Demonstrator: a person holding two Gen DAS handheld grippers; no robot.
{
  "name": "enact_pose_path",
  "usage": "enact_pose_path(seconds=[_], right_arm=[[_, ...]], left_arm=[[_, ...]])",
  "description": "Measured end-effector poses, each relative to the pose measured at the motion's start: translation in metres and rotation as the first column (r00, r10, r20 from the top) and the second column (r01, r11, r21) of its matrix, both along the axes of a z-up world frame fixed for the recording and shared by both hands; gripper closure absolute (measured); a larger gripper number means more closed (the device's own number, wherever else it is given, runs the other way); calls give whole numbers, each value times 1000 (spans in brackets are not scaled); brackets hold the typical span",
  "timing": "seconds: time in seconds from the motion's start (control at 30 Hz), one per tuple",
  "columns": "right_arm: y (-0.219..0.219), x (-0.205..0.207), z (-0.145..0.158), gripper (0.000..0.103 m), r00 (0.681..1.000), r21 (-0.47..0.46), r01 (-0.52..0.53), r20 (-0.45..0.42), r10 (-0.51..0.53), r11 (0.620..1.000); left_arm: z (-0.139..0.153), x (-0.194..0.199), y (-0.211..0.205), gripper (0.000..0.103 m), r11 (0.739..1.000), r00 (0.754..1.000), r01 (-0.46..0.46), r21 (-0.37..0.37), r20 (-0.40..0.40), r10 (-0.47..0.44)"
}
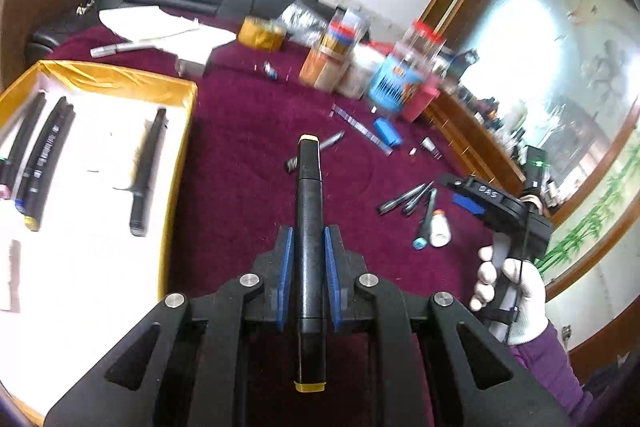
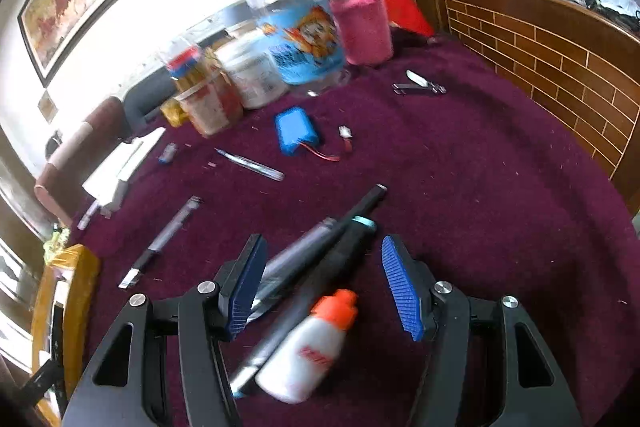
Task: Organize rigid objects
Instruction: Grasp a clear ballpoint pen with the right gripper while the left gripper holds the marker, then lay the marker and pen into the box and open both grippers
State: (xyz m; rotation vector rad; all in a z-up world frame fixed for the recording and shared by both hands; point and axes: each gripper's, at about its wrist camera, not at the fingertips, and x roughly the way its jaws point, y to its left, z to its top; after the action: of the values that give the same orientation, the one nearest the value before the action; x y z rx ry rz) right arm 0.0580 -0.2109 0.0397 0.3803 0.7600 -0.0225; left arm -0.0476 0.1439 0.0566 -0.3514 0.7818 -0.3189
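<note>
Three black markers [image 1: 148, 171] lying in the yellow-rimmed box [image 1: 120, 79], one more marker [image 1: 309, 251] clamped between blue pads. On the maroon cloth [image 2: 480, 187]: one blue battery pack [image 2: 294, 135], one small white bottle [image 2: 304, 351], one red-lidded jar [image 2: 296, 27].

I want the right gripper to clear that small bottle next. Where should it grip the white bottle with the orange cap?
Probably the white body of the bottle, not the narrow orange cap. It lies on its side against a black pen, so come from above, pads across its width; the right gripper is open over it.
</note>
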Motion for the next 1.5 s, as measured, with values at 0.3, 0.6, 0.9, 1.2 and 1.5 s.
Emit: enact_pose_path(seconds=[0.3,0.6,0.9,1.2,1.5], right_arm=[[87,44,-1,48,970,79,-188,-143,198,979],[163,91,-26,46,948,68,-189,-248,200,980],[216,105,-27,79,952,-244,-225,-262,159,943],[196,74,-15,94,948,-66,-249,-220,229,966],[203,15,30,94,909,108,-392,-107,403,913]], left_arm=[[15,-34,59,90,991,998,-19,-133,62,28],[10,-50,111,90,983,993,-77,-164,77,91],[-10,-49,152,90,971,987,-147,-186,34,156],[-23,-57,175,90,960,977,-213,-184,-29,211],[-31,-53,175,90,957,963,-261,-124,-110,248]])
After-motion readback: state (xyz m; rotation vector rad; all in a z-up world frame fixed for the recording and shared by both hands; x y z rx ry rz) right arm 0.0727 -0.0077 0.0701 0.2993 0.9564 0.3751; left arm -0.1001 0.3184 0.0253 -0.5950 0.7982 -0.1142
